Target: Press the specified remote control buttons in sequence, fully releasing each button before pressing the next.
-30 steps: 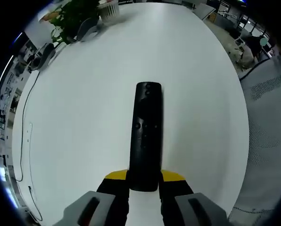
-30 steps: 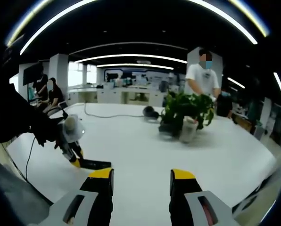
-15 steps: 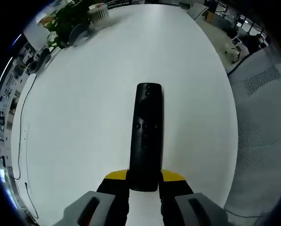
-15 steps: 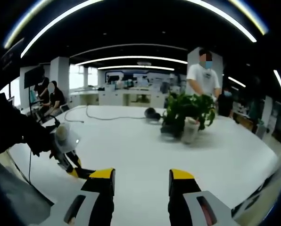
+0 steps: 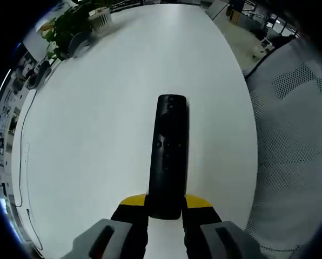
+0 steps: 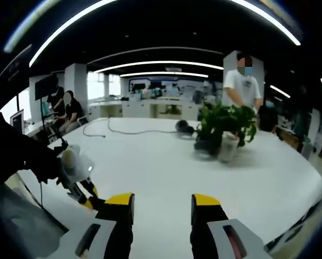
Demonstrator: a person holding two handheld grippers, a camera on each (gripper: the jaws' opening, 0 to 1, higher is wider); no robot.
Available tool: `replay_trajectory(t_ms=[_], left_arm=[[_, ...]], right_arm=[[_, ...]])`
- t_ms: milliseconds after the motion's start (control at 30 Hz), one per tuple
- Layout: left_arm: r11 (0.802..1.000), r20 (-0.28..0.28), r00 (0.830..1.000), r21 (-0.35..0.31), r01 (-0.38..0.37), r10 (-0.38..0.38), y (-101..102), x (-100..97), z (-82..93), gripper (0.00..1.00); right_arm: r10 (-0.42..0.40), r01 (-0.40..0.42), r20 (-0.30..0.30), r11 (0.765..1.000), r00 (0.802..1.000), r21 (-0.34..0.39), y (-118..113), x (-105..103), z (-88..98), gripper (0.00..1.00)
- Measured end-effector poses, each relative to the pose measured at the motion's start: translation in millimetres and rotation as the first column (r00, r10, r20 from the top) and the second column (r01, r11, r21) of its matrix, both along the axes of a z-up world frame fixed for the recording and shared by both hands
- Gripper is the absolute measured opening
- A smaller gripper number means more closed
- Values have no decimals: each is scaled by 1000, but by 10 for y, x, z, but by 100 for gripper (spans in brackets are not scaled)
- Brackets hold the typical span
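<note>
So your left gripper [image 5: 165,213] is grasping the near end of the long black remote [image 5: 167,154], which looks light, hard and smooth. Your right gripper [image 6: 162,213] is spread apart with nothing in it, so press softly or the remote may slip.

Place: open-plan office.
Lighting: long ceiling light strips [image 6: 166,67] ahead of the right gripper.
Furniture: large white table [image 6: 166,162]; desk rows [image 6: 150,108] beyond.
Other: potted plant [image 6: 226,127], people seated [image 6: 69,108] and standing [image 6: 242,81].

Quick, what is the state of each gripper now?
Left gripper: shut on the remote.
Right gripper: open, holding nothing.
</note>
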State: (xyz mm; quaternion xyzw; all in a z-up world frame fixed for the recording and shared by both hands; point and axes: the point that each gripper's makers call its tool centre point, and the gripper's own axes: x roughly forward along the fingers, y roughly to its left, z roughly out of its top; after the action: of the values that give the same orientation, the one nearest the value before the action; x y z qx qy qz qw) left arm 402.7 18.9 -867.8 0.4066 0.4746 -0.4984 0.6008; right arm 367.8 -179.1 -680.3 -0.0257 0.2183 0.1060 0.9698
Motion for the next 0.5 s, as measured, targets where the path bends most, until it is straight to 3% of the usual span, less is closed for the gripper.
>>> replay_trajectory(t_ms=[133, 267, 367, 500], left_arm=[[1000, 0, 1000, 1, 5, -5, -1, -75, 6, 23], [1000, 2, 1000, -20, -6, 6, -1, -160, 10, 23], [999, 5, 1000, -32, -9, 10, 3, -239, 12, 23], [998, 5, 1000, -55, -22, 22, 2, -334, 16, 23]], right_arm=[[25, -24, -12, 998, 1000, 58, 44, 17, 26, 35], [76, -75, -14, 994, 997, 74, 123, 101, 98, 23], [112, -112, -3, 994, 994, 16, 197, 187, 166, 20], [179, -179, -1, 984, 984, 11, 381, 305, 289, 12]])
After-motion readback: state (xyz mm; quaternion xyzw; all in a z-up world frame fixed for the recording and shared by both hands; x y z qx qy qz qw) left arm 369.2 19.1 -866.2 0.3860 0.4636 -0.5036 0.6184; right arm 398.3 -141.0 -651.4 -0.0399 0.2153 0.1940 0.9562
